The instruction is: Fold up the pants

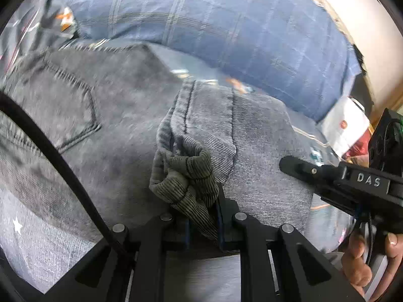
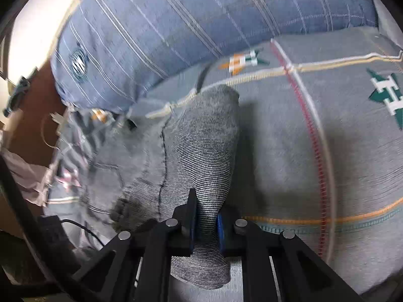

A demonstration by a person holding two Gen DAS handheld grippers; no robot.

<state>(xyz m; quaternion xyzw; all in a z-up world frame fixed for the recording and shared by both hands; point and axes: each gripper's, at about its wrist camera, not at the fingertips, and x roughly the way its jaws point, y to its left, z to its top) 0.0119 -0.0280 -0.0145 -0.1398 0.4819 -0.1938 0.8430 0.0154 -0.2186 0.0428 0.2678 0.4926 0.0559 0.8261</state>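
Note:
The grey denim pants (image 1: 121, 115) lie spread on the bed, a stitched back pocket (image 1: 73, 105) showing at the left. My left gripper (image 1: 202, 216) is shut on a bunched, rolled hem of the pants, lifted off the rest of the cloth. In the right wrist view my right gripper (image 2: 206, 219) is shut on a fold of the same pants (image 2: 209, 146), which rises as a tube of cloth away from its blue pads. The right gripper (image 1: 287, 163) also shows in the left wrist view, at the right over the denim, held by a hand (image 1: 360, 259).
A blue plaid pillow (image 1: 226, 25) (image 2: 176, 25) lies along the far side of the bed. A grey bedspread (image 2: 302, 138) with green and orange motifs lies under the pants. A white packet (image 1: 345, 123) sits at the right. A black cable (image 1: 50, 156) crosses the left.

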